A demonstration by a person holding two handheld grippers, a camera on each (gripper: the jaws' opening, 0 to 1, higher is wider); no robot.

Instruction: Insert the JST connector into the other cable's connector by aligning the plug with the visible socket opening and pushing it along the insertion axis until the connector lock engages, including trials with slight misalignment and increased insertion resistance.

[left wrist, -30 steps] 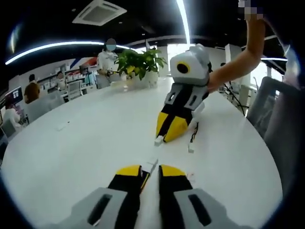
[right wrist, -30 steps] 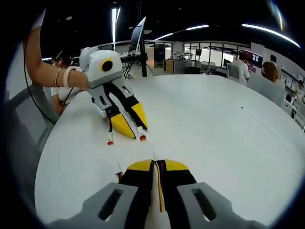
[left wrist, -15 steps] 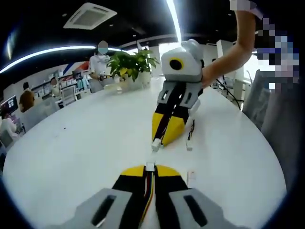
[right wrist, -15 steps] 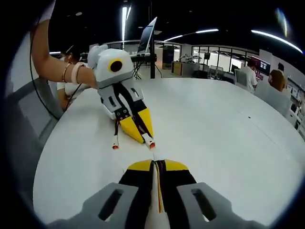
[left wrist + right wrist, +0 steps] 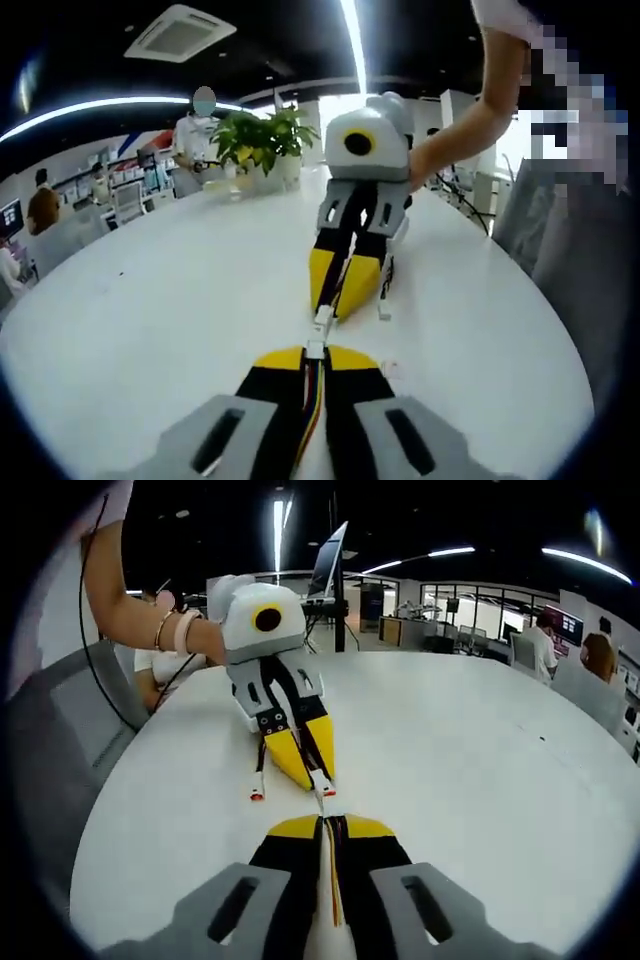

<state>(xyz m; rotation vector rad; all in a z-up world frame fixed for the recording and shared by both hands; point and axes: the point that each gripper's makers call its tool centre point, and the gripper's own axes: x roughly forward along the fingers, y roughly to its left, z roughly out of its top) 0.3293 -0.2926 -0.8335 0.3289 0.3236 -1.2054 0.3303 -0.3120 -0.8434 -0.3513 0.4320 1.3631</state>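
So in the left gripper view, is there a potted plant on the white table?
Yes, a leafy green potted plant stands at the far side of the white table, behind the right gripper.

In the left gripper view, the left gripper (image 5: 315, 362) rises from the bottom with its two yellow-tipped jaws drawn close together, pinching thin coloured wires between them. Facing it, the right gripper (image 5: 338, 297) points tip-down toward it, jaws closed together, and the two sets of tips almost meet nose to nose. A bare forearm (image 5: 470, 120) runs from the upper right down to that gripper's grey body.

In the right gripper view the right gripper (image 5: 327, 830) likewise has its jaws pressed together. Opposite, the left gripper (image 5: 305, 765) slopes down toward it, held by an arm with a wristband (image 5: 180, 632).
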